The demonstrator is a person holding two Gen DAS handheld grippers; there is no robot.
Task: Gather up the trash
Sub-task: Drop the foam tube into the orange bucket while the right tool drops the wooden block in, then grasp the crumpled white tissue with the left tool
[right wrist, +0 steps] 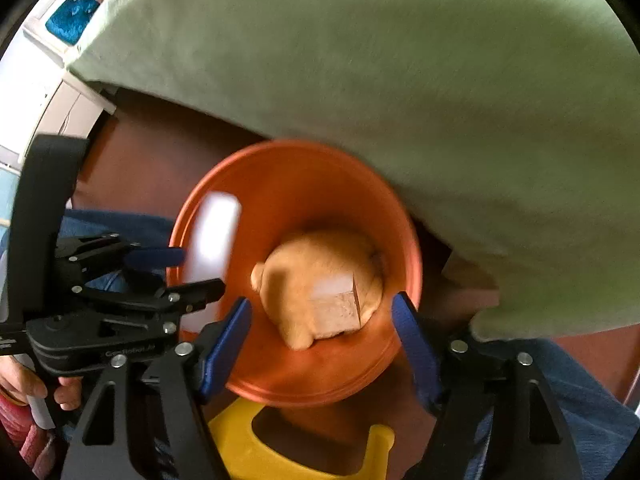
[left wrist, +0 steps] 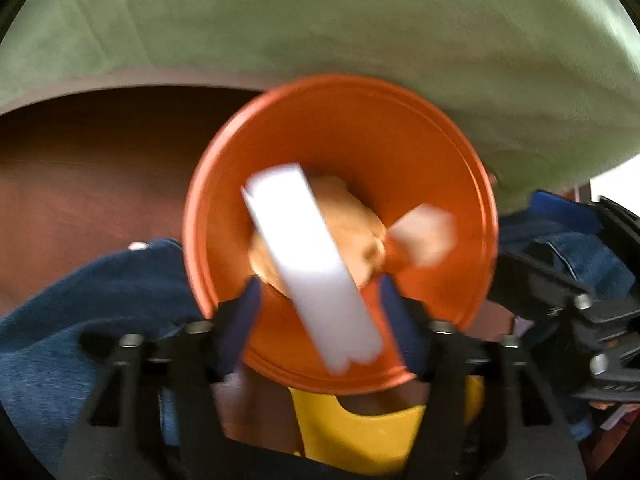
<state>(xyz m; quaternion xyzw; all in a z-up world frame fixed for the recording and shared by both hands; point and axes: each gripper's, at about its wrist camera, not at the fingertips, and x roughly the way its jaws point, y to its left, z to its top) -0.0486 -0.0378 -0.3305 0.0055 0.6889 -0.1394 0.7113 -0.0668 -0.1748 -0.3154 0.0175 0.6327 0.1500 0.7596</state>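
Note:
An orange bucket [left wrist: 400, 128] stands below both grippers, and I look straight down into it. A crumpled tan paper wad [left wrist: 360, 224] lies at its bottom. A long white flat piece [left wrist: 312, 264], blurred, hangs over the opening between the fingers of my left gripper [left wrist: 320, 312], which is open with its pads clear of the piece. A small pale scrap [left wrist: 424, 236] shows blurred to the right. In the right wrist view my right gripper [right wrist: 322, 328] is open over the bucket [right wrist: 296, 176], with a pale block [right wrist: 336, 312] on the wad [right wrist: 316, 264]. The white piece [right wrist: 212, 240] blurs at the left rim.
A green cloth [left wrist: 320, 20] overhangs the bucket's far side. A yellow stool [left wrist: 360, 432] sits just under the near rim on a brown floor [left wrist: 80, 160]. Blue denim legs [left wrist: 80, 320] flank the bucket. A hand [right wrist: 24, 384] holds the left gripper's handle.

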